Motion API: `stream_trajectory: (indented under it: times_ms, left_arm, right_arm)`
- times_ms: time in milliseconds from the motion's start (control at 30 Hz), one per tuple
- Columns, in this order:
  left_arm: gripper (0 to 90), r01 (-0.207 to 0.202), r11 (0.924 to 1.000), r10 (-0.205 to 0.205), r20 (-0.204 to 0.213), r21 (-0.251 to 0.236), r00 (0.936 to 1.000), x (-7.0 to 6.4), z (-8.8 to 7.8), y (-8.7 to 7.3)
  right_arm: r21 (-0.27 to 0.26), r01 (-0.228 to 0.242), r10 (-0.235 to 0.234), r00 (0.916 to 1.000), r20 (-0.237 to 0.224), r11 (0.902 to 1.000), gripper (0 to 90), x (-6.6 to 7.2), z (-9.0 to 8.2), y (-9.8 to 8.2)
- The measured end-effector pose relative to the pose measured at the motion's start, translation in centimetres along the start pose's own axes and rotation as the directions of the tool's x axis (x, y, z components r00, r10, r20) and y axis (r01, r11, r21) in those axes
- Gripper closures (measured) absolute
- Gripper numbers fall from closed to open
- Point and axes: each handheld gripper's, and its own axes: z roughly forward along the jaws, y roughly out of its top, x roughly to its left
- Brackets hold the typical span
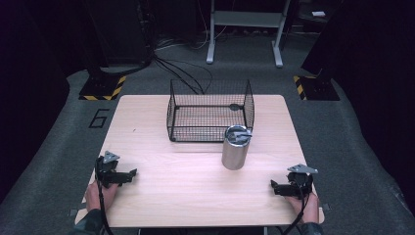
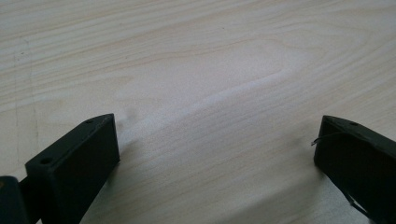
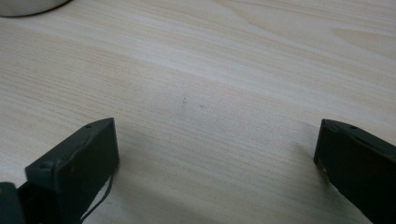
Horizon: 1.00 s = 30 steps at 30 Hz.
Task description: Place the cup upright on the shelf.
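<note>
**Operator:** Report left to right, starting with your left claw.

**Me:** My left gripper (image 1: 128,175) rests low at the near left edge of the wooden table (image 1: 186,196), tips aimed toward the centre. In the left gripper view its jaws stand wide apart over bare wood grain, holding nothing.

**Operator:** Centre of the table?

**Me:** A steel cylinder (image 1: 235,148) stands upright, well apart from both grippers. A dark piece sits across its open top; I cannot tell what it is. Just behind it, close against its far side, stands a black wire basket (image 1: 210,113).

**Operator:** Right side?

**Me:** My right gripper (image 1: 275,187) sits at the near right edge, tips pointing inward. The right gripper view shows its jaws spread wide over bare wood, gripping nothing, with the cylinder's base (image 3: 28,5) at the upper left corner.
</note>
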Motion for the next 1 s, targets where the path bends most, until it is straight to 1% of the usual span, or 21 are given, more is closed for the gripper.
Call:
stream_trajectory:
  times_ms: [33, 133, 167, 233, 300, 333, 367, 400, 433, 467, 500, 533, 567, 633, 700, 733, 767, 800, 833, 967, 1000]
  left_arm:
    - [0.0, 0.000, 1.0000, 0.000, 0.000, 0.000, 1.0000, 0.0, 0.0, 0.0]
    - [0.0, 0.001, 1.0000, -0.001, 0.000, 0.001, 1.0000, 0.0, 0.0, 0.0]
    - [0.0, 0.001, 1.0000, -0.001, 0.000, 0.001, 1.0000, 0.0, 0.0, 0.0]
    - [0.0, 0.001, 1.0000, -0.001, 0.000, 0.001, 1.0000, 0.0, 0.0, 0.0]
    - [0.0, 0.001, 1.0000, -0.001, 0.000, 0.001, 1.0000, 0.0, 0.0, 0.0]
    - [0.0, 0.001, 1.0000, -0.001, 0.000, 0.001, 1.0000, 0.0, 0.0, 0.0]
    - [0.0, 0.002, 1.0000, -0.002, -0.001, 0.000, 1.0000, 0.0, 0.0, 0.0]
    - [0.0, 0.001, 1.0000, -0.001, 0.000, 0.001, 1.0000, 0.0, 0.0, 0.0]
    - [0.0, 0.001, 1.0000, -0.001, 0.000, 0.000, 1.0000, 0.0, 0.0, 0.0]
    - [0.0, 0.001, 1.0000, -0.001, 0.000, 0.000, 1.0000, 0.0, 0.0, 0.0]
    - [0.0, 0.000, 1.0000, 0.000, 0.000, 0.000, 1.0000, 0.0, 0.0, 0.0]
    - [0.0, 0.001, 1.0000, -0.001, -0.001, 0.000, 1.0000, 0.0, 0.0, 0.0]
    - [0.0, 0.010, 0.9999, -0.010, 0.001, -0.002, 0.9999, -0.1, 0.0, 0.0]
    - [0.0, 0.009, 1.0000, -0.009, 0.001, 0.000, 1.0000, -0.1, 0.0, 0.0]
    - [0.0, 0.009, 1.0000, -0.009, 0.001, 0.000, 1.0000, -0.1, 0.0, 0.0]
    - [0.0, 0.009, 1.0000, -0.009, 0.001, 0.000, 1.0000, -0.1, 0.0, 0.0]
    - [0.0, 0.009, 1.0000, -0.009, 0.001, -0.001, 1.0000, -0.1, 0.0, 0.0]
    - [0.0, 0.009, 1.0000, -0.009, 0.001, -0.001, 1.0000, -0.1, 0.0, 0.0]
    - [0.0, 0.013, 0.9999, -0.013, -0.004, -0.009, 0.9999, -0.1, 0.1, 0.0]
    - [0.0, 0.014, 0.9998, -0.014, -0.006, -0.015, 0.9999, -0.1, 0.1, -0.1]
    - [0.0, 0.009, 1.0000, -0.009, 0.001, -0.002, 1.0000, -0.1, 0.0, 0.0]
  right_arm:
    - [0.004, 0.008, -0.008, 1.0000, -0.001, 1.0000, 0.0, -0.1, 0.0, 0.0]
    - [0.008, -0.007, 0.007, 1.0000, 0.006, 0.9999, 0.0, -0.1, 0.0, 0.1]
    - [0.017, -0.019, 0.018, 0.9996, 0.022, 0.9997, 0.0, 0.0, 0.0, 0.2]
    - [0.016, -0.029, 0.029, 0.9993, 0.024, 0.9994, 0.0, -0.1, -0.1, 0.2]
    - [0.015, -0.053, 0.053, 0.9986, 0.004, 0.9985, 0.0, -0.2, -0.3, 0.3]
    - [0.006, -0.060, 0.060, 0.9982, -0.001, 0.9982, 0.0, -0.2, -0.6, 0.4]
    - [-0.017, -0.064, 0.064, 0.9979, -0.009, 0.9978, 0.0, -0.1, -0.8, 0.5]
    - [-0.016, -0.072, 0.071, 0.9974, -0.013, 0.9973, 0.0, 0.0, -1.2, 0.7]
    - [-0.030, -0.076, 0.075, 0.9969, -0.025, 0.9967, 0.0, 0.2, -1.4, 0.8]
    - [-0.030, -0.076, 0.075, 0.9969, -0.025, 0.9967, 0.0, 0.2, -1.4, 0.8]
    - [-0.039, -0.079, 0.077, 0.9966, -0.027, 0.9961, 0.0, 0.5, -1.7, 1.1]
    - [-0.045, -0.074, 0.073, 0.9967, -0.036, 0.9962, 0.0, 1.1, -2.2, 1.8]
    - [-0.056, -0.070, 0.068, 0.9969, -0.040, 0.9960, 0.0, 1.6, -2.4, 2.2]
    - [-0.073, -0.048, 0.045, 0.9978, -0.049, 0.9961, 0.0, 2.4, -2.9, 3.0]
    - [-0.085, -0.045, 0.040, 0.9973, -0.062, 0.9953, 0.0, 3.4, -3.4, 3.8]
    - [-0.085, -0.045, 0.040, 0.9973, -0.062, 0.9953, 0.0, 3.4, -3.4, 3.8]
    - [-0.096, -0.036, 0.029, 0.9967, -0.075, 0.9947, 0.0, 4.3, -3.7, 4.7]
    - [-0.096, -0.036, 0.029, 0.9967, -0.075, 0.9947, 0.0, 4.3, -3.7, 4.7]
    - [-0.112, -0.013, 0.004, 0.9966, -0.082, 0.9936, 0.0, 5.4, -4.1, 5.5]
    - [-0.139, 0.022, -0.036, 0.9945, -0.098, 0.9900, 0.0, 7.2, -4.3, 6.7]
    - [-0.144, 0.027, -0.043, 0.9934, -0.106, 0.9892, 0.0, 7.6, -4.3, 7.0]
